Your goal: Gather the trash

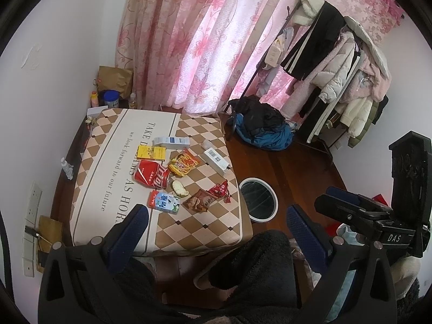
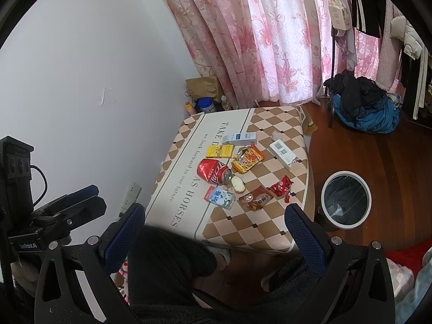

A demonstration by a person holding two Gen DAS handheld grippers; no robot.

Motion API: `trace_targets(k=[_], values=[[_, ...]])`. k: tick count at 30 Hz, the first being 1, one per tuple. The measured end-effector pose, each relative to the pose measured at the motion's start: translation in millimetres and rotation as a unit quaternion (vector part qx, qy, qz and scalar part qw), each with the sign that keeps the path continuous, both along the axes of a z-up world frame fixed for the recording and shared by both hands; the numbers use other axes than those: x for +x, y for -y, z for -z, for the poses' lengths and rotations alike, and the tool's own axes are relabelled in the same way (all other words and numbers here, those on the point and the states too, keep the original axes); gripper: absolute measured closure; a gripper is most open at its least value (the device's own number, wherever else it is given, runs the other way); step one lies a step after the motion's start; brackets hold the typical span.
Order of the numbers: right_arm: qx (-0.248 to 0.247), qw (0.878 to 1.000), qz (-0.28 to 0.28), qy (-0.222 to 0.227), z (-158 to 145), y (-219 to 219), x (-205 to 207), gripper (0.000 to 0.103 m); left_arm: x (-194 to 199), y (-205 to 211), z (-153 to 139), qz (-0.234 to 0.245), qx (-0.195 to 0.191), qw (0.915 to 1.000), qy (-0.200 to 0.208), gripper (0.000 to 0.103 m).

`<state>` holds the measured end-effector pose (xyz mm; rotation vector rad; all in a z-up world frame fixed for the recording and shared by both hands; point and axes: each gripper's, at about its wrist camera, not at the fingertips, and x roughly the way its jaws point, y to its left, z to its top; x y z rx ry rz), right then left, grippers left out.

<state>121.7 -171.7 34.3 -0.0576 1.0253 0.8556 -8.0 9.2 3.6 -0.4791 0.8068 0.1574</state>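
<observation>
- Pink floral curtains [image 1: 205,43] hang behind a low surface [image 1: 113,135] covered in a brown-and-cream checked cloth with printed lettering, standing on a dark wooden floor.
- Using the crushed red cola can [image 1: 151,177] as landmark: a yellow flat box [image 1: 151,152] and a white-and-blue carton [image 1: 172,142] lie beyond it, and an orange-yellow snack packet [image 1: 183,165] sits just beside it on the bin side.
- Nearer the camera than the can lie a pale bitten piece of bread [image 1: 180,188], a blue-and-red milk carton [image 1: 164,202], a brown crumpled wrapper [image 1: 199,203] and a red torn wrapper [image 1: 220,190]; a white long box [image 1: 217,160] lies toward the surface's edge.
- On the floor, well apart from the can, stands a round white-rimmed bin with a dark liner [image 2: 346,200]; it looks empty, though I cannot be sure.
- Left gripper [image 1: 217,222] and right gripper [image 2: 213,225] hover short of the surface, jaws wide, holding nothing.
- Judging by this, collecting has not begun: every piece remains to be binned.
</observation>
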Motion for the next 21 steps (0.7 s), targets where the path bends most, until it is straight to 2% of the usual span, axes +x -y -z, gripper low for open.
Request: trace_targets(k=[21], values=[[0.001, 1.0, 0.003, -0.002, 1.4, 1.8, -2.0, 0.0, 1.6, 7.1, -0.2, 0.005, 0.001, 1.0, 0.0, 0.0]])
